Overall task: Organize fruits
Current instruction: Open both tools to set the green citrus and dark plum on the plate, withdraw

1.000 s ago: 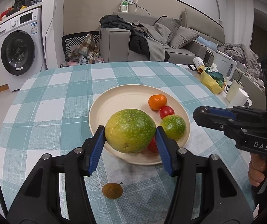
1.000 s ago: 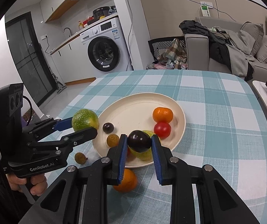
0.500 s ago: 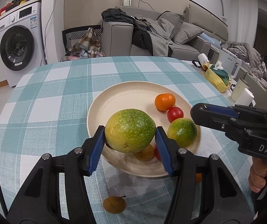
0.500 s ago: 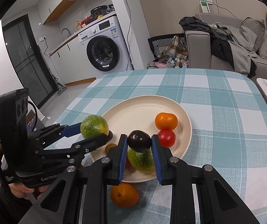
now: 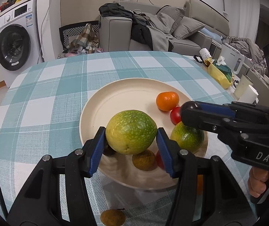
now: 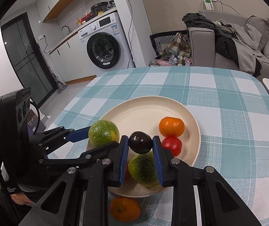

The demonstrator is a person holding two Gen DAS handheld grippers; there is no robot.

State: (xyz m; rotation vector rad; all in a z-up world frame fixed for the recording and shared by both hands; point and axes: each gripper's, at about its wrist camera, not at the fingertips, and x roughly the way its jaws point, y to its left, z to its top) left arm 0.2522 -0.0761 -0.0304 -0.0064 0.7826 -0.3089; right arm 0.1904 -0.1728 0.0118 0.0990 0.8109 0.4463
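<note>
Green fruit between left hand-held gripper pads

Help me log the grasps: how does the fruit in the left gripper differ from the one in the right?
The green-yellow speckled fruit in the left gripper is much larger than the dark plum in the right gripper. The first is mottled and matte; the plum is glossy and near-black. The left jaws stand wider. Both are round, clamped side to side over the cream plate.

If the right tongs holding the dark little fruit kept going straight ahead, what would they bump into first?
Probably the red fruit on the cream plate, with the orange mandarin just behind it. The right tongs, shut on the dark fruit, point down at that spot, though depth is unclear.
</note>
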